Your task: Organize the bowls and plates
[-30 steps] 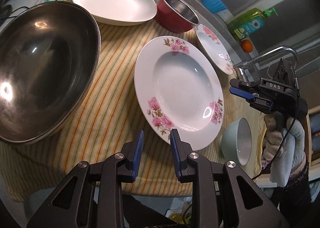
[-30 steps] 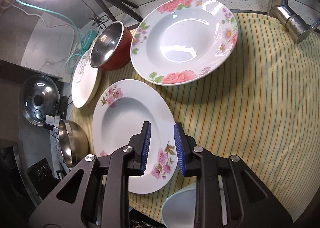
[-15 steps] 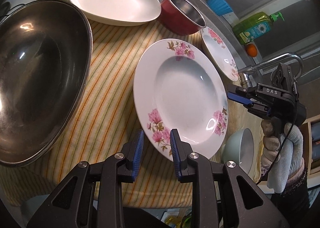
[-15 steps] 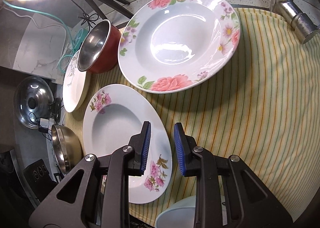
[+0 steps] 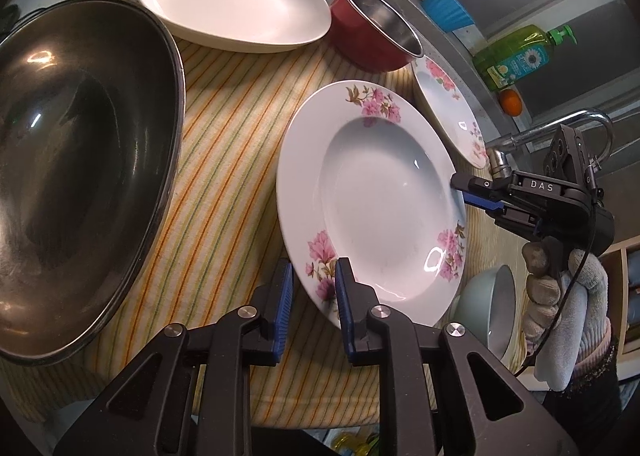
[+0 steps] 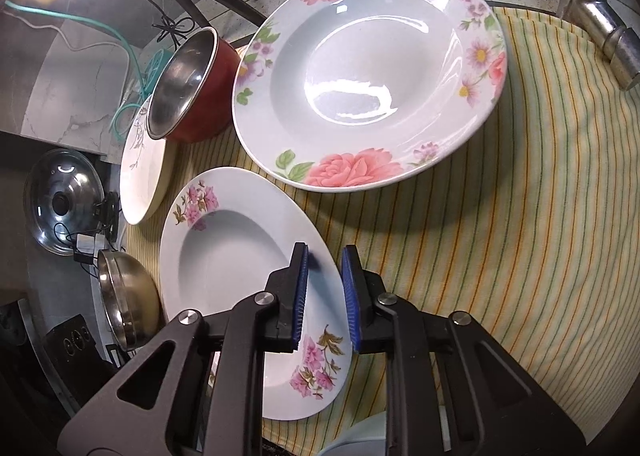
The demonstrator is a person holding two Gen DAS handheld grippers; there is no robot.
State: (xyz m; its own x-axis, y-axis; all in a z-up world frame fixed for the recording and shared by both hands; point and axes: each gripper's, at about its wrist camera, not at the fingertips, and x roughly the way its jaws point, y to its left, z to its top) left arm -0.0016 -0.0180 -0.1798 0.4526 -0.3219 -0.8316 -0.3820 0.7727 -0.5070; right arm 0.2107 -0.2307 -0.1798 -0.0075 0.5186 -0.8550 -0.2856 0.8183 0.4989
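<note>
A white deep plate with pink flowers lies on the striped cloth. My left gripper straddles its near rim. The jaws are closing, and a sliver of cloth still shows between the outer pad and the rim. My right gripper straddles the opposite rim of the same plate. One finger is over the plate's face and the other is outside the edge; these jaws are closing too. In the left wrist view the right gripper sits at the plate's right rim, held by a gloved hand.
A large steel bowl fills the left. Behind the plate are a leaf-patterned white plate, a red pot and a rose-patterned plate. A pale green bowl sits at the cloth's near right edge. A faucet stands at the back right.
Both grippers have moved in onto the pink-flower plate's rim from opposite sides. Both pairs of jaws have narrowed. The plate has stayed on the cloth.
</note>
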